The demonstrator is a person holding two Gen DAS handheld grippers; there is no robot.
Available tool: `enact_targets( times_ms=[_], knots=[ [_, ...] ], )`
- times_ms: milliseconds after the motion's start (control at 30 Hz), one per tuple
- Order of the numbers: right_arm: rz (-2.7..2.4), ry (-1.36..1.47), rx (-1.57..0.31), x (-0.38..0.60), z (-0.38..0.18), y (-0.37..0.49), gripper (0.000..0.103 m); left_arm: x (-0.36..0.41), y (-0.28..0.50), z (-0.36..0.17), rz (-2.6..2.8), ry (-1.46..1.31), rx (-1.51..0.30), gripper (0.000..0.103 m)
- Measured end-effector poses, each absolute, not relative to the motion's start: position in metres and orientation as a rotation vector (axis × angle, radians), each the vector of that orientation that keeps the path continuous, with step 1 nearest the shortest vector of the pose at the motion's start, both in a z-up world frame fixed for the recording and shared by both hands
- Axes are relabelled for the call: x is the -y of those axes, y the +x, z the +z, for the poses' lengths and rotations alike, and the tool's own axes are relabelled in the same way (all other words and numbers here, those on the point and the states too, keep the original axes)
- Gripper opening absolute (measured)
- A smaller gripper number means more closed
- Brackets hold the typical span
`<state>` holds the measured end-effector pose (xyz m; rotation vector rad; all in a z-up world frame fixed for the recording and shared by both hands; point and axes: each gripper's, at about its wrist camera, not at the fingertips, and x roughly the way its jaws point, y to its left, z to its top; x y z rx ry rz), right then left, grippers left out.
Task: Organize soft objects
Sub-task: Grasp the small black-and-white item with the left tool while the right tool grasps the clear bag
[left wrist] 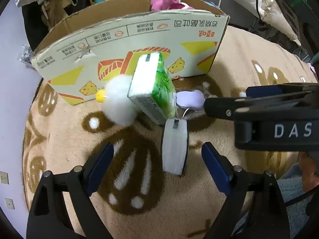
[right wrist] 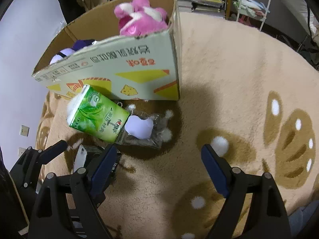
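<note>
Under me lies a big beige fleece rug with brown paw prints (right wrist: 229,63), and on it stands the open printed cardboard box (right wrist: 127,73), already holding a pink plush toy (right wrist: 139,20) and a purple-and-white plush (right wrist: 65,52); the 2nd shows only in the right view.

Still out on the rug, just in front of the box: a green plastic-wrapped tissue pack (right wrist: 97,117), tilted, w/ a fluffy white pom-pom with a yellow bit (left wrist: 119,101) touching its left side (left view only). Next, a small lilac soft pad in a clear bag (right wrist: 140,128), beside the pack. Nearest my left jaws (left wrist: 157,167), a small white wrapped tissue packet (left wrist: 175,147) stands between them, untouched.

Both sets stand wide apart, holding nothing; right jaws (right wrist: 159,169) hover over bare rug. The left view shows the right tool's flank reaching in.

Step, I reckon: picking up loose items. Next: close the left jaws gently on the packet, lift, clear the box wall.
</note>
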<state>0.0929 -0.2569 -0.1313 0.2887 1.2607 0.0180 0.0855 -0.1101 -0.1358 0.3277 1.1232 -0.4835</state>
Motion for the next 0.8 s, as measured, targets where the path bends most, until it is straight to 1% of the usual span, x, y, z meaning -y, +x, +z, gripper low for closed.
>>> enact_targets(
  times_ms=[67, 133, 200, 233, 267, 300, 333, 367, 433, 800],
  knots=[
    [0.024, 0.285, -1.272, 0.256, -0.135, 0.095, 0.091, 0.11, 0.087, -0.139, -0.488, 0.315, -1.139, 0.082],
    [0.034, 0.282, -1.278, 0.255, -0.139, 0.099, 0.091, 0.108, 0.088, -0.14, -0.484, 0.301, -1.146, 0.072],
    [0.044, 0.287, -1.283, 0.253, -0.142, 0.102, 0.091, 0.107, 0.087, -0.137, -0.496, 0.272, -1.14, 0.066],
    [0.048, 0.289, -1.286, 0.253, -0.143, 0.103, 0.091, 0.105, 0.087, -0.136, -0.504, 0.261, -1.139, 0.057],
    [0.052, 0.293, -1.288, 0.253, -0.144, 0.105, 0.091, 0.104, 0.088, -0.135, -0.518, 0.247, -1.141, 0.05],
    [0.056, 0.298, -1.291, 0.252, -0.147, 0.107, 0.091, 0.101, 0.09, -0.134, -0.536, 0.234, -1.15, 0.036],
    [0.062, 0.304, -1.296, 0.251, -0.149, 0.108, 0.091, 0.101, 0.091, -0.135, -0.555, 0.22, -1.164, 0.028],
    [0.067, 0.308, -1.299, 0.248, -0.15, 0.109, 0.09, 0.1, 0.092, -0.134, -0.564, 0.208, -1.17, 0.026],
    [0.08, 0.319, -1.305, 0.245, -0.155, 0.113, 0.082, 0.098, 0.092, -0.132, -0.566, 0.207, -1.171, 0.023],
    [0.079, 0.282, -1.292, 0.226, -0.167, 0.125, 0.081, 0.078, 0.105, -0.131, -0.548, 0.198, -1.188, 0.022]
  ],
)
